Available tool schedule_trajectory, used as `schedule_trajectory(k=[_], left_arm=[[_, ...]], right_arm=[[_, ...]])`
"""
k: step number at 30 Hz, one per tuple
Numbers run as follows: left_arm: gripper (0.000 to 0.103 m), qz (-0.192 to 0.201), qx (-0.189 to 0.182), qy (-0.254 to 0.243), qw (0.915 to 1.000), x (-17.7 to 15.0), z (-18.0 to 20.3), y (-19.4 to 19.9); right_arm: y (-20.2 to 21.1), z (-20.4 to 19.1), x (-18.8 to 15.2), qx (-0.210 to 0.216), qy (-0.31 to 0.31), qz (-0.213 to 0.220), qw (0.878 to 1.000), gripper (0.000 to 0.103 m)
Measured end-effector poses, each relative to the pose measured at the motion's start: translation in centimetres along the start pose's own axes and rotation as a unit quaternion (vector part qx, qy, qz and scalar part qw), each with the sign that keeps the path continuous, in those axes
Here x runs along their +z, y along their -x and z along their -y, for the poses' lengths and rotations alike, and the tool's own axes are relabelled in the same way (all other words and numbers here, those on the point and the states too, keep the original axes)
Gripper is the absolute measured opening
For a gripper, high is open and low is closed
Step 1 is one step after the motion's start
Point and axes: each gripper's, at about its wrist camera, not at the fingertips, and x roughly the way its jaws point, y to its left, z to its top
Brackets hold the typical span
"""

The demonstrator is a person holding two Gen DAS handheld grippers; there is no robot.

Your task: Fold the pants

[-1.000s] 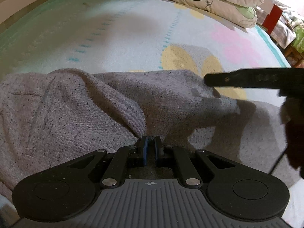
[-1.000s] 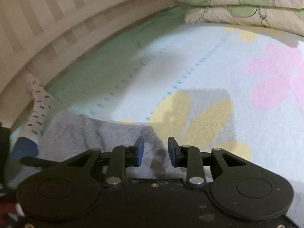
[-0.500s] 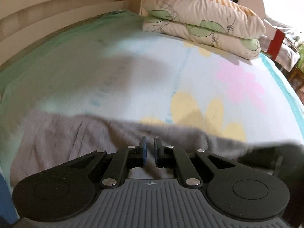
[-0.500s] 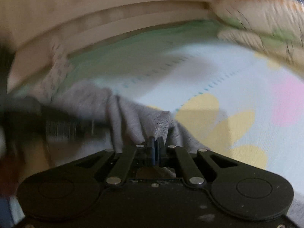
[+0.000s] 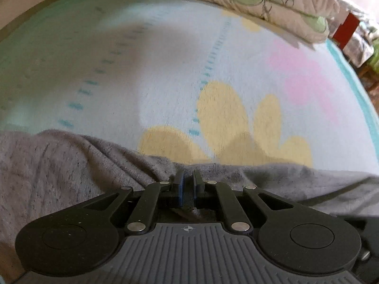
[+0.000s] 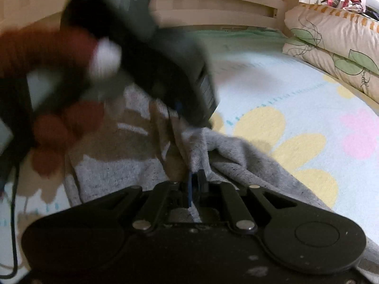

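Note:
Grey speckled pants (image 5: 71,165) lie across the near part of a bed. My left gripper (image 5: 187,187) is shut on a fold of the grey cloth at its edge. My right gripper (image 6: 195,184) is shut on another bunch of the pants (image 6: 236,161), which rise in a ridge up to the left gripper (image 6: 151,54), seen blurred and high at the upper left with the hand that holds it. Both grips hold the cloth close together.
The bed has a pale blue blanket (image 5: 165,59) with yellow and pink flowers. Two leaf-print pillows (image 5: 272,2) lie at the far end, also in the right wrist view (image 6: 331,37). A slatted wooden bed rail (image 6: 213,7) runs along the left side.
My right gripper closed on the pants a second ago. Both grippers have since lifted and moved with the cloth; the left one now sits just above the right one.

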Motion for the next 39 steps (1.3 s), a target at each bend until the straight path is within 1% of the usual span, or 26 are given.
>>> schedule_trajectory(k=[1, 4, 9, 11, 14, 16, 19, 22, 24, 26, 29, 30, 32, 34, 36, 38, 39], left_arm=[[0.009, 0.002, -0.003, 0.005, 1.0, -0.1, -0.2, 0.2], [0.009, 0.012, -0.004, 0.008, 0.9999, 0.1, -0.3, 0.7], [0.009, 0.028, 0.002, -0.002, 0.9996, 1.2, 0.0, 1.0], [0.009, 0.034, 0.004, 0.002, 0.9994, 1.2, -0.2, 1.3], [0.009, 0.049, 0.01, 0.007, 0.9987, 0.8, -0.8, 2.1], [0.009, 0.053, 0.012, 0.008, 0.9985, 0.1, -1.1, 2.8], [0.009, 0.05, 0.011, 0.009, 0.9987, -1.3, -1.4, 3.1], [0.009, 0.05, 0.013, 0.008, 0.9986, -1.9, -1.2, 3.1], [0.009, 0.053, 0.012, 0.0, 0.9985, -1.7, -0.7, 3.1], [0.009, 0.057, 0.002, -0.003, 0.9984, -1.1, -0.2, 2.9], [0.009, 0.069, -0.006, -0.006, 0.9976, -0.1, 0.5, 2.6], [0.009, 0.068, -0.009, -0.007, 0.9976, 0.2, 0.6, 2.4], [0.009, 0.053, -0.02, -0.003, 0.9984, 0.7, 0.6, 1.5], [0.009, 0.024, -0.027, 0.018, 0.9992, 0.8, 0.1, 0.2], [0.009, 0.003, -0.021, 0.039, 0.999, 0.3, -0.8, -0.6], [0.009, 0.003, -0.027, 0.049, 0.9984, -0.2, -1.5, -0.6], [0.009, 0.005, -0.031, 0.052, 0.9981, -0.3, -1.7, -0.4]], right_arm=[[0.3, 0.2, 0.1, -0.001, -0.003, 0.006, 1.0, 0.016], [0.5, 1.1, 0.8, 0.005, -0.025, 0.02, 0.999, 0.022], [-0.9, 2.4, 2.1, 0.011, -0.042, 0.019, 0.999, 0.026], [-1.7, 3.0, 2.7, 0.016, -0.05, 0.015, 0.999, 0.027], [-2.9, 3.8, 3.1, 0.028, -0.063, -0.001, 0.998, 0.033], [-3.3, 4.2, 3.4, 0.036, -0.068, -0.012, 0.997, 0.033], [-2.8, 3.8, 3.3, 0.056, -0.054, -0.018, 0.997, 0.033], [-2.5, 2.8, 2.7, 0.069, -0.031, -0.031, 0.997, 0.033], [-2.8, 2.1, 2.2, 0.07, -0.011, -0.038, 0.997, 0.033], [-3.3, 1.7, 2.0, 0.066, 0.005, -0.043, 0.997, 0.033], [-3.5, 1.4, 2.0, 0.061, 0.006, -0.041, 0.997, 0.034], [-3.9, 1.7, 2.4, 0.061, 0.001, -0.041, 0.997, 0.034], [-3.9, 1.7, 2.4, 0.061, -0.008, -0.038, 0.997, 0.034], [-3.9, 1.8, 2.3, 0.06, -0.011, -0.036, 0.997, 0.034], [-2.8, 1.3, 1.7, 0.06, -0.008, -0.033, 0.998, 0.034], [-1.8, 1.2, 1.6, 0.057, -0.001, -0.025, 0.998, 0.033], [-1.3, 1.3, 1.6, 0.049, 0.003, -0.014, 0.999, 0.031]])
